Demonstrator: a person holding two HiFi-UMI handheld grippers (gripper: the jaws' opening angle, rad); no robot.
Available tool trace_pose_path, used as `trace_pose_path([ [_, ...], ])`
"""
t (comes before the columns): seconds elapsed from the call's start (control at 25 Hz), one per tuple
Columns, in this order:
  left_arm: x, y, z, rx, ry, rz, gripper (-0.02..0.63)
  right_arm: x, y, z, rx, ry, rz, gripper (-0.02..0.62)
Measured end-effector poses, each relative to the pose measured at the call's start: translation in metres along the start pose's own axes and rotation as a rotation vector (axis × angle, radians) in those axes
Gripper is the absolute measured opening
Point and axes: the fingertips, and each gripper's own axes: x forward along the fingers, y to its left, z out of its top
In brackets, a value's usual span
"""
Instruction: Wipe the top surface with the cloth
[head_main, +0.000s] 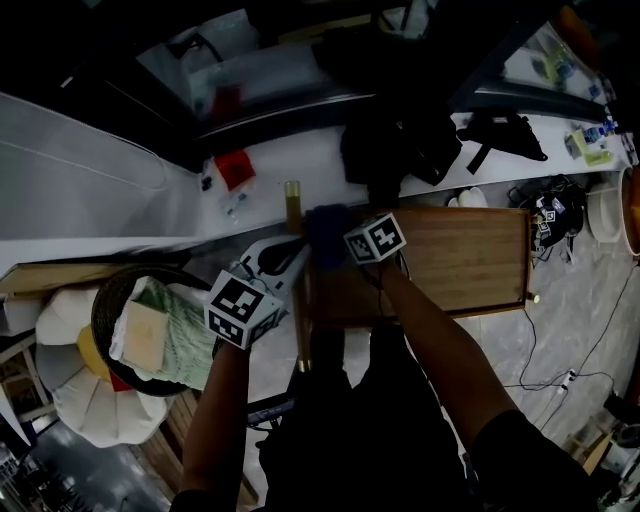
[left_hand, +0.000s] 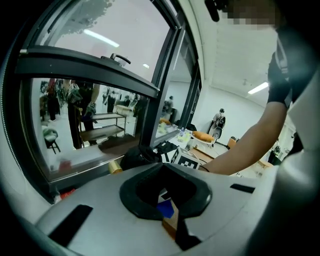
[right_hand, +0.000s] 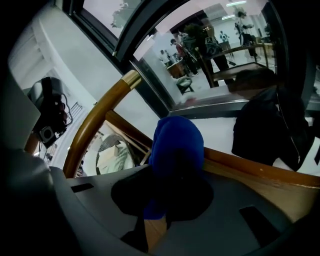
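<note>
Right tongs (right_hand: 154, 226) clamp cloth (right_hand: 177, 146) (lower end hidden).

Both arms reach forward and down from the bottom of the head view, sleeves dark and forearms bare. The left forearm (head_main: 222, 410) runs almost straight up the frame to its marker cube (head_main: 240, 308), and the left claw (head_main: 287, 262) points up and to the right, towards the other one. Its jaws are drawn together to a narrow slit with nothing between them. The right forearm (head_main: 440, 350) slants in from the lower right, its marker cube (head_main: 375, 238) tilted. The right claw (head_main: 335, 232) points left, its jaws closed on a bunched blue cloth (right_hand: 176, 145). The two claws sit close together.
</note>
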Motion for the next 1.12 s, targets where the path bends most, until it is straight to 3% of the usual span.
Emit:
trace_pose_path([
  [0.4,0.054,-0.037,-0.001,-0.01,0.092,-0.001,0.006,-0.046,-0.046,-0.022,0.031,-0.008,-0.054,0.071],
  [1.12,0.195,-0.127,-0.01,-0.071,0.208,-0.034,0.006,-0.188,-0.173,-0.085,0.117,-0.092,-0.184,0.071],
])
